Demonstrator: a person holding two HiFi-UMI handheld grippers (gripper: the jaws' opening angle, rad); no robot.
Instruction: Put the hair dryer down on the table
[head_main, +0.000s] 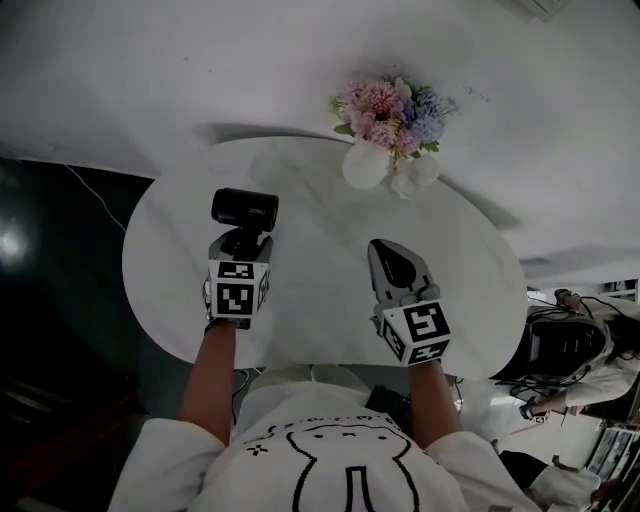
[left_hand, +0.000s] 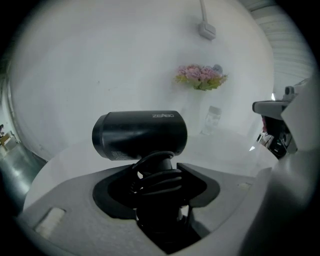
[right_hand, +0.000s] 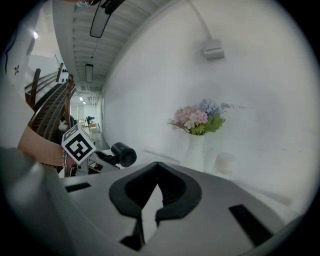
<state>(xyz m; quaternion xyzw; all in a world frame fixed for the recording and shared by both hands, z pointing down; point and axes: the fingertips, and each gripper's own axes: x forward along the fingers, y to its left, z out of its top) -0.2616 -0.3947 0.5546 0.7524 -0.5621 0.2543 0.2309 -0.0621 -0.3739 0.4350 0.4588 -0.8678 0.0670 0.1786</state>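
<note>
My left gripper (left_hand: 160, 175) is clamped on the handle of the hair dryer (left_hand: 140, 134), with the black cord wound in loops around that handle right at the pads. The dryer's barrel is a smooth matte black cylinder lying crosswise just past the jaw tips. From the head view it sits over the left part of the table (head_main: 320, 300), inside the rim; I cannot tell whether it touches the top.

My right gripper (right_hand: 157, 172) has its jaw tips pressed together with nothing between them, and it is near the table's front edge, well apart from the dryer.

The tabletop is white, rounded and plain (no pattern or seam that I can make out). There is bare surface between the two grippers and ahead of them. At the far edge stand a white vase (head_main: 365, 165) of pink and blue flowers (head_main: 390, 115) and a small frosted cup (right_hand: 225, 162) just beside it. Left of the table the floor is dark.
</note>
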